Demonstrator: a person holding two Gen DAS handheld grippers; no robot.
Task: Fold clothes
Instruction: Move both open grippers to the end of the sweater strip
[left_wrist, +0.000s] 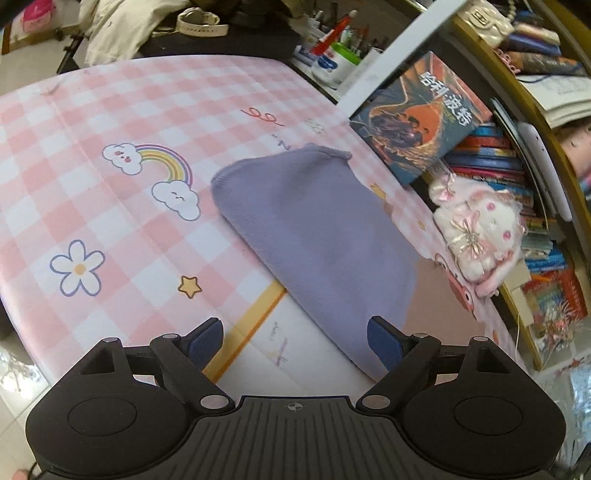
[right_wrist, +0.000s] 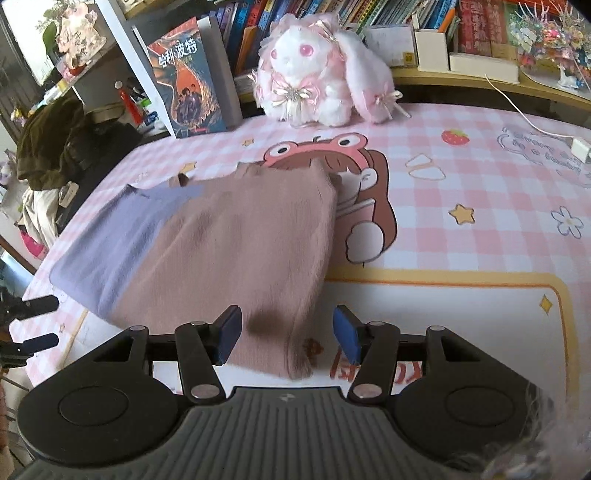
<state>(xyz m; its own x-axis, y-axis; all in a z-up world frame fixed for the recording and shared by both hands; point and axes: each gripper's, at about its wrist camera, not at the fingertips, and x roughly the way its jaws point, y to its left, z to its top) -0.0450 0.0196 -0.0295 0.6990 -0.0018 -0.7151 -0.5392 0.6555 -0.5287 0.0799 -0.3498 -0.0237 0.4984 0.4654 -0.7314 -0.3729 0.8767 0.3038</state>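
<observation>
A folded purple garment (left_wrist: 317, 229) lies flat on the pink checked table mat (left_wrist: 110, 206). In the right wrist view a folded pink-brown garment (right_wrist: 240, 251) lies partly over the purple garment (right_wrist: 110, 254). My left gripper (left_wrist: 295, 341) is open, hovering just short of the purple garment's near edge, nothing between its blue pads (left_wrist: 384, 343). My right gripper (right_wrist: 286, 338) is open too, its fingers either side of the pink-brown garment's near corner without touching it. The left gripper's fingertips (right_wrist: 38, 321) show at the left edge of the right wrist view.
A white plush rabbit (right_wrist: 317, 74) and an upright book (right_wrist: 184, 85) stand at the table's back edge before a bookshelf (right_wrist: 369, 14). A white cable and plug (right_wrist: 580, 147) lie at the far right. Dark and cream clothes (right_wrist: 51, 147) pile up beyond the left end.
</observation>
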